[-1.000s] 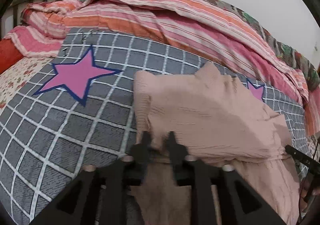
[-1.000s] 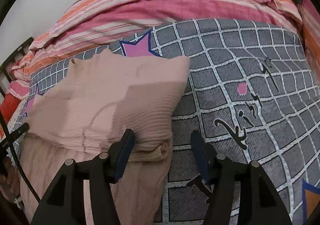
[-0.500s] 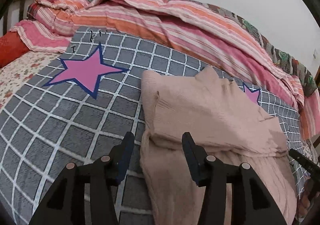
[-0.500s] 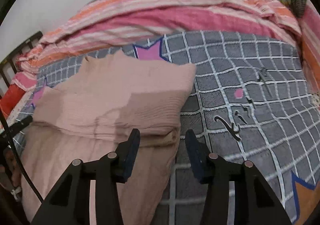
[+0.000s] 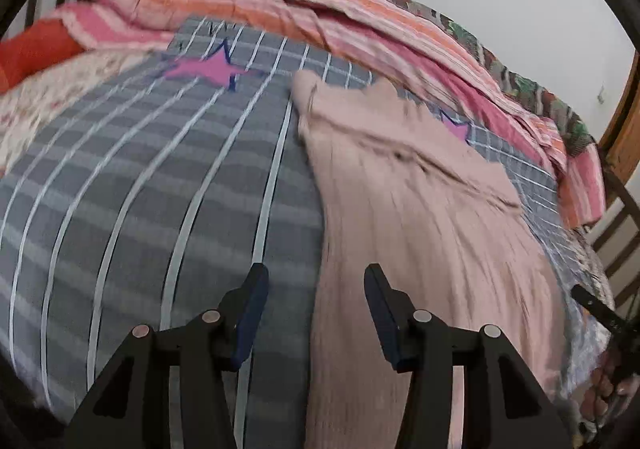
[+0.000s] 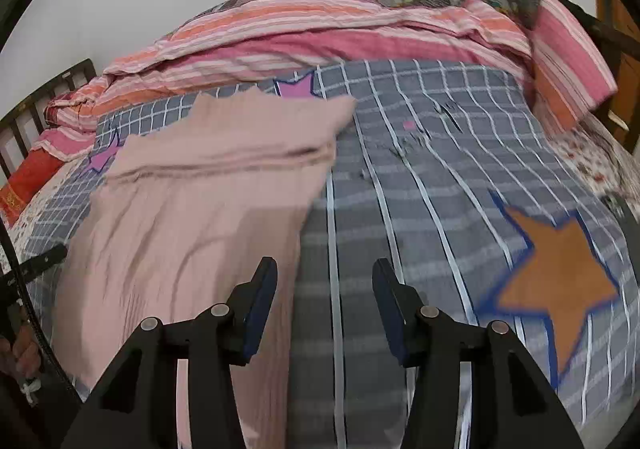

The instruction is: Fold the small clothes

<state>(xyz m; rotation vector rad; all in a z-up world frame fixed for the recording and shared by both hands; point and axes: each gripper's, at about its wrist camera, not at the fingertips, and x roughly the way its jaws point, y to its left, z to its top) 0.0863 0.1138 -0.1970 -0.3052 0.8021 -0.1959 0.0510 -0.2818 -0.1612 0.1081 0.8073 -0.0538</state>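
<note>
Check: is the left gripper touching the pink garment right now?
Apart. Left wrist view: left gripper is opening, fingers clear above the pink garment, nothing pinched.

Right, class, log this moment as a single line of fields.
garment: pink top on grey checked bedspread, far end folded | left tongs: opening, empty | right tongs: open, empty

The garment (image 5: 420, 217) is plain pale pink with fine ribbing. Under it the bedspread (image 5: 140, 189) is grey, checked with white lines, and printed with magenta stars (image 5: 208, 69) edged in navy (one star (image 6: 556, 289) is orange). The heaped quilt (image 6: 320, 33) is striped pink, orange and white.
</note>
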